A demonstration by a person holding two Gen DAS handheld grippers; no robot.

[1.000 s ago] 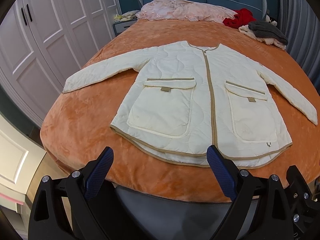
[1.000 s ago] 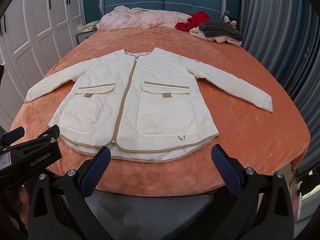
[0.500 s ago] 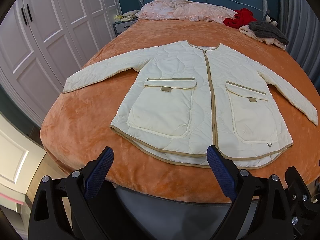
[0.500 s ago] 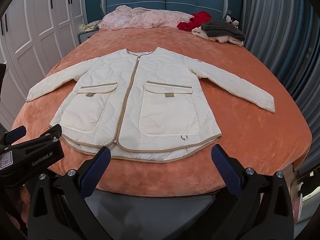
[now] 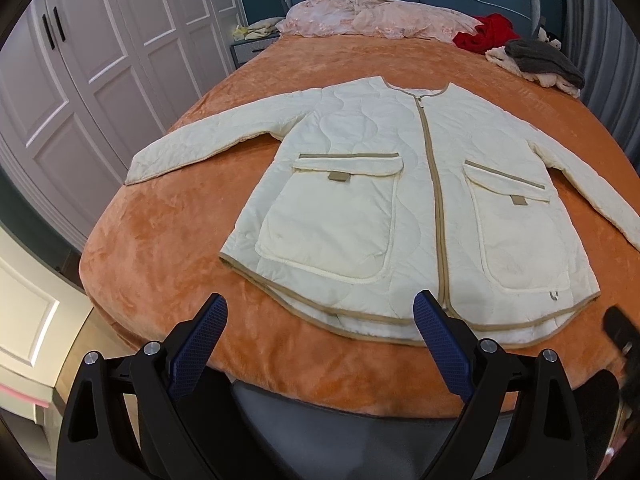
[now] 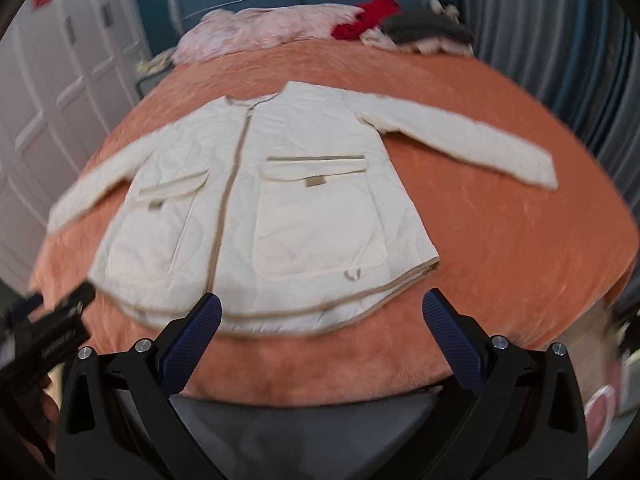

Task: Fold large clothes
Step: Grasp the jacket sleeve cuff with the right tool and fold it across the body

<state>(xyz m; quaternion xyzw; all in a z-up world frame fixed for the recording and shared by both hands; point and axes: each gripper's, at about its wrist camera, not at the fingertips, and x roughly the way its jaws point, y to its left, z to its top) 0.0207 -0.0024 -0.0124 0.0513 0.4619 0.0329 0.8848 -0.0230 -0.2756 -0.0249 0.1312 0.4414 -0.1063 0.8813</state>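
A cream quilted jacket (image 5: 400, 184) with tan trim and two patch pockets lies flat, front up, on the orange bedspread (image 5: 168, 240), both sleeves spread out. It also fills the right wrist view as the jacket (image 6: 280, 208), blurred there. My left gripper (image 5: 320, 320) hangs open just short of the hem, left of the zip. My right gripper (image 6: 320, 316) is open too, over the hem near the right pocket. Neither holds anything.
Pink bedding (image 5: 372, 16), a red garment (image 5: 484, 32) and a grey and cream pile (image 5: 540, 64) lie at the blue headboard. White wardrobe doors (image 5: 80, 80) stand on the left, grey curtains (image 6: 560, 40) on the right. The bed's foot edge is right below both grippers.
The right gripper has swung to the right and tilted, blurring its view; the jacket now sits left of centre there. The left gripper has barely moved.
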